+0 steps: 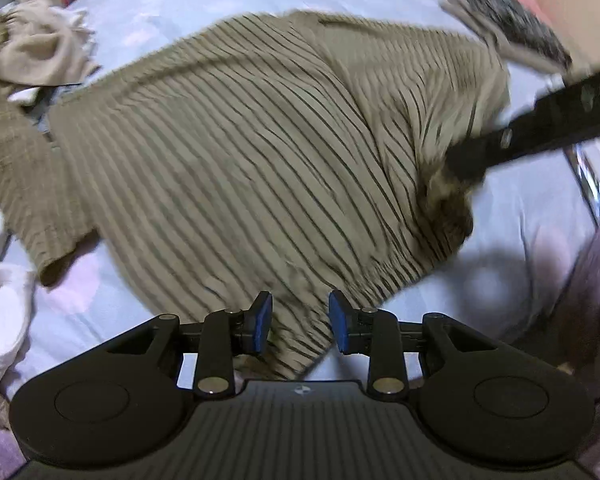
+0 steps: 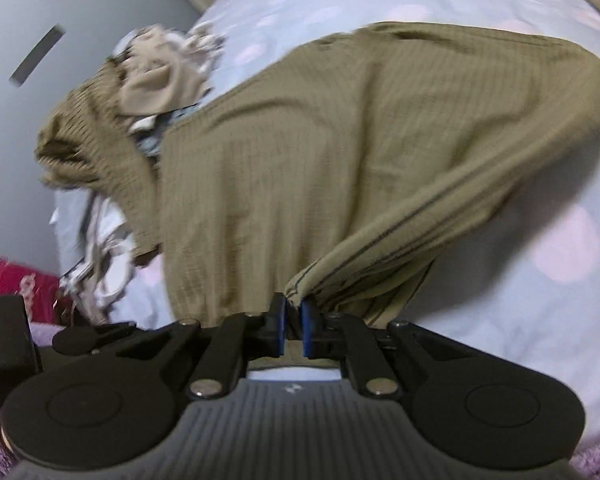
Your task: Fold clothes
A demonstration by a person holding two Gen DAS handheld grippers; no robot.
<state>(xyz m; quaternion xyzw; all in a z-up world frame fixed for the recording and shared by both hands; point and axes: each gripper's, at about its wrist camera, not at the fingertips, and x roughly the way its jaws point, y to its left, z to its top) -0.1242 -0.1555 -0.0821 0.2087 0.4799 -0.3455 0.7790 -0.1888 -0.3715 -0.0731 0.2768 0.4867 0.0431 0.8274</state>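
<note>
An olive ribbed, striped shirt (image 1: 236, 160) lies spread across a light blue bed sheet (image 1: 500, 240). My left gripper (image 1: 300, 324) is open at the shirt's near hem, and a corner of the hem lies between its blue pads (image 1: 262, 320) without being pinched. My right gripper (image 2: 294, 320) is shut on a bunched fold of the same shirt (image 2: 340, 152), which stretches taut away from the jaws. In the left wrist view the right gripper (image 1: 466, 166) reaches in from the right edge as a black bar, lifting the shirt's right side.
A crumpled beige garment (image 1: 40, 56) sits at the far left on part of the shirt. White clothes (image 1: 0, 312) lie at the left edge. A grey knit item (image 1: 512, 16) lies far right. Purple fleece (image 1: 596, 280) borders the near right. A red patterned item (image 2: 16, 284) lies beside the bed.
</note>
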